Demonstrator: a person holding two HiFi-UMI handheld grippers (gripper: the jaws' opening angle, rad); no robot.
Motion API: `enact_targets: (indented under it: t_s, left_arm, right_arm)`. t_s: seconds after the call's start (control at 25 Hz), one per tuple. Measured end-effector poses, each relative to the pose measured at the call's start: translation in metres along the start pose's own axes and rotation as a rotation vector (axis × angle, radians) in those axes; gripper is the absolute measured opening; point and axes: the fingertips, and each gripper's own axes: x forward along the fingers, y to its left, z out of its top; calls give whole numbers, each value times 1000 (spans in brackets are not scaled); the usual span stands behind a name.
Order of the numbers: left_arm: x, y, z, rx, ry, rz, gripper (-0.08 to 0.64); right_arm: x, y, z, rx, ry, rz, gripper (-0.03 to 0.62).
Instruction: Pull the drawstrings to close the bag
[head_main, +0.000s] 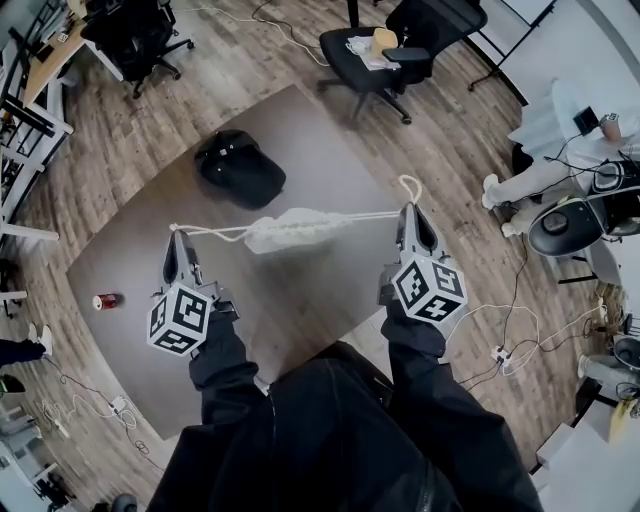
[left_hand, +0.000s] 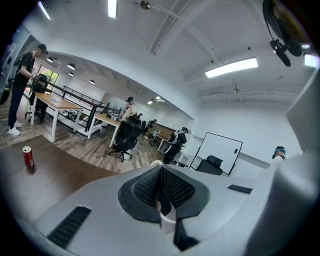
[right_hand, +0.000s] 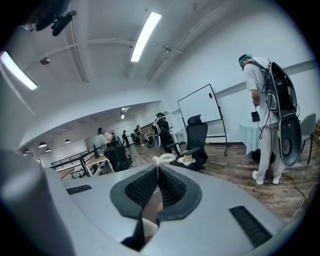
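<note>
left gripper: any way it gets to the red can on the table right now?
Probably not yet. The left gripper is shut on a drawstring of the bag, so it would have to let go first. Nothing stands on the table between it and the red can.

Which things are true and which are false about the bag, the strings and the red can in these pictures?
1. The left gripper and the right gripper are each shut on a drawstring. True.
2. The white bag is spread wide open. False: it is bunched up small between the two grippers.
3. The red can is held in the right gripper. False: it sits on the table near its left edge, away from both grippers.
4. A drawstring runs out from each side of the white bag to a gripper. True.
</note>
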Motion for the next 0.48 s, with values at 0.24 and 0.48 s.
enact_targets:
  t_s: [0.24, 0.48]
  left_arm:
    - [-6, 20, 4, -14, -16, 47, 31]
    - [-10, 36, 8, -34, -30, 93, 31]
  right_arm:
    - [-2, -25, -13, 30, 22, -44, 25]
    - [-2, -34, -11, 16, 21, -70, 25]
